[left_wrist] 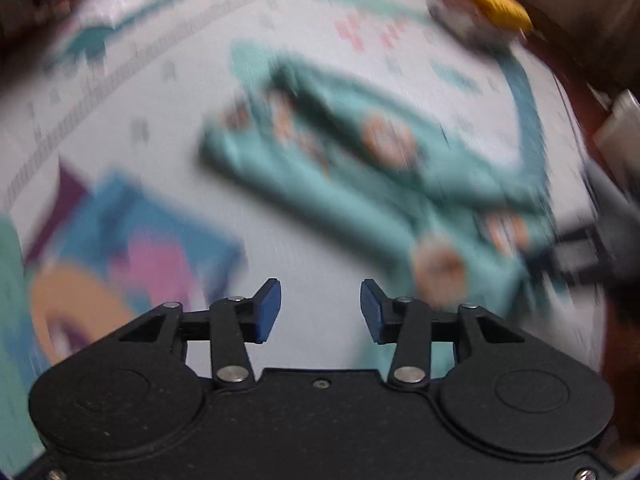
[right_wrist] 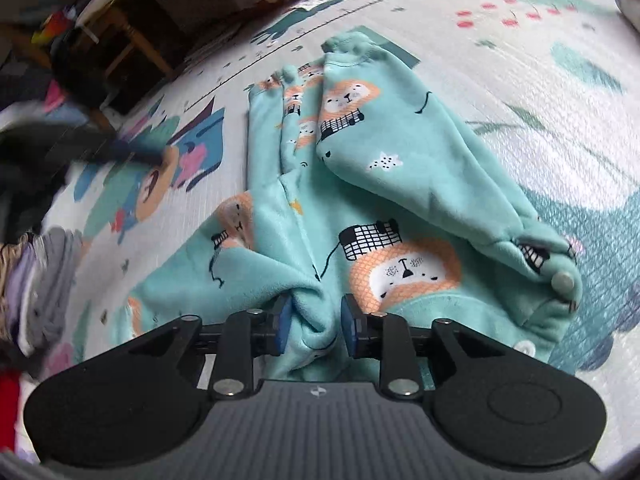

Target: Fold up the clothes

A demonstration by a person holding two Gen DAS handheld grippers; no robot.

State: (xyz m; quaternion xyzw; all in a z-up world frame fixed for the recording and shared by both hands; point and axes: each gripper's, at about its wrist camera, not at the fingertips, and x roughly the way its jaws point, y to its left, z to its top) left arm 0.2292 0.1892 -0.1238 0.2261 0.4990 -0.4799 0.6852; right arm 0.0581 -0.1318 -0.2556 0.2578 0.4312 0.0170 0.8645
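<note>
Only right view sharp: right tool (right_wrist: pixel 313 329) pinching teal garment (right_wrist: pixel 360 184); left tool (left_wrist: pixel 321 311) spread, empty.

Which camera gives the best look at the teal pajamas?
The right wrist view: the pajamas are sharp, with the lion prints clear. The left wrist view shows them only as a blurred teal shape on the mat.

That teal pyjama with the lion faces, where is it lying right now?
The teal pyjama lies spread on the patterned play mat, filling the middle of the right wrist view. Its near edge is bunched between the right gripper fingers.
</note>
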